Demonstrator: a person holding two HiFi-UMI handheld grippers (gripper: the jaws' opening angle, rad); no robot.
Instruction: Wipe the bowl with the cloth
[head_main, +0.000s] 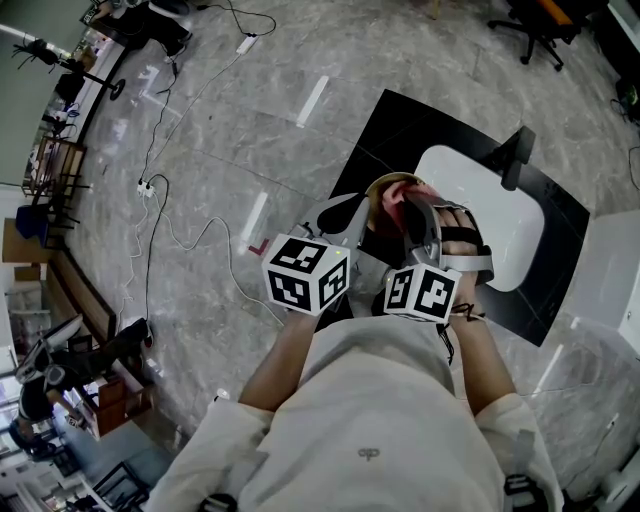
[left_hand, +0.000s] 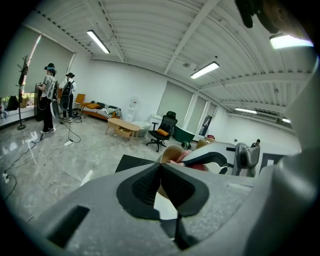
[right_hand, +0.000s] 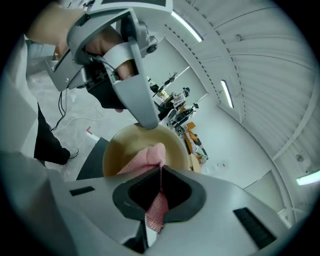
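Right tool: my right gripper (right_hand: 160, 172) is clamped on the cloth (right_hand: 150, 155). The fabric runs up between the closed pads, and a short tail hangs out below them.
Left tool: my left gripper (left_hand: 160, 167) has its jaws pinched together on the rim of the bowl (right_hand: 125, 145). In the right gripper view I see one grey jaw coming down onto the far rim.
Bowl, place: it sits between my two grippers, with its opening turned toward the right one. In the head view it shows at the near-left edge of the tabletop (head_main: 510, 230). I cannot tell whether it touches that surface.
Bowl, contents: only the cloth. Its free end is pushed inside and lies bunched against the inner wall.
Bowl, make: round and thin-walled, with a smooth matt tan inside.
Cloth, make: pink, soft and folded, with a fine grid weave that I can read where it passes through the pads.
Jaws, make: grey moulded shells with black ribbed pads.
Marker cubes (head_main: 308, 272): one on each gripper, with white faces carrying black square patterns.
Tabletop, make: white, smooth and glossy, an oblong with rounded corners.
Mat (head_main: 400, 125): black, flat and rectangular. It lies under the tabletop.
Floor (head_main: 250, 130): polished grey stone with pale veining.
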